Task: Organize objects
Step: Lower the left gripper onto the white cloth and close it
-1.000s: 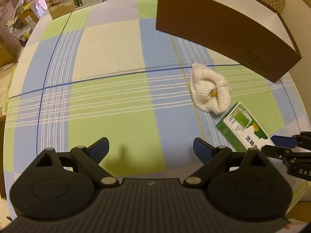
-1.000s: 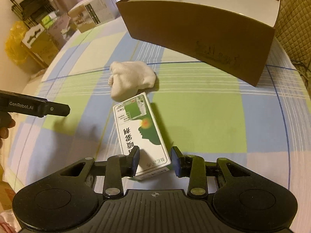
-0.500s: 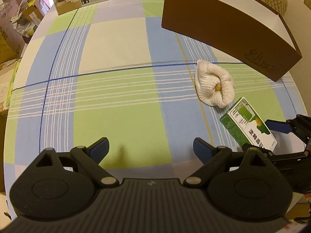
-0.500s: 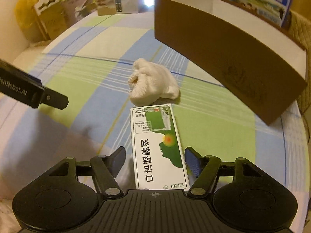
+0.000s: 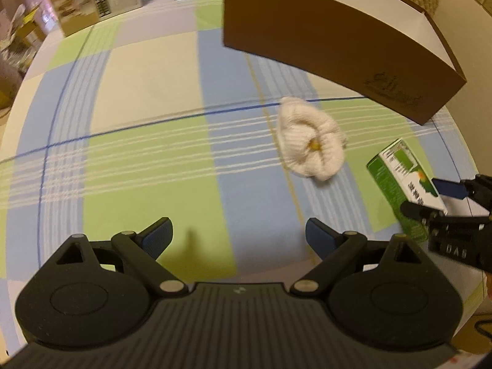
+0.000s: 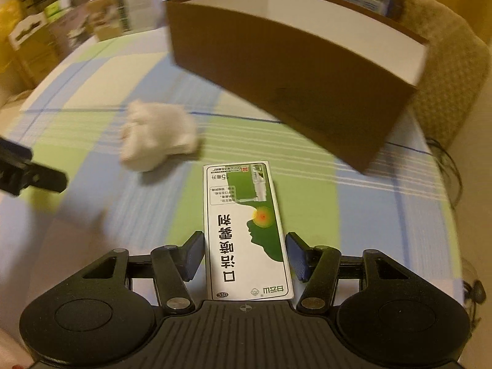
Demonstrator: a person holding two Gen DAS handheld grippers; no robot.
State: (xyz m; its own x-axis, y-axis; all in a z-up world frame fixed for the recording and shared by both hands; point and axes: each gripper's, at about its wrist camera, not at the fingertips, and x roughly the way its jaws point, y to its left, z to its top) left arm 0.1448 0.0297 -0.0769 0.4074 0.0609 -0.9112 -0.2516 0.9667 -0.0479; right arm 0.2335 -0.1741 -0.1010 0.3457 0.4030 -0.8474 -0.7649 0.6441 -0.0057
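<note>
Right wrist view: green-and-white medicine carton (image 6: 246,230) dead ahead between the blue pads of the right gripper (image 6: 244,256), long axis running straight out along the fingers toward the brown open-topped box (image 6: 295,70). Jaws just closing, left pad about touching, a sliver of gap on the right; not yet clamped, by the look of it. In the left wrist view the carton's far end looks tipped up off the plaid tablecloth (image 5: 147,166). Rolled white sock (image 6: 156,135) just beyond and left of the carton, apart from it. Left gripper (image 5: 238,235) wide apart, empty, farther from the carton. Nothing between carton and box; front wall to clear, probably.
</note>
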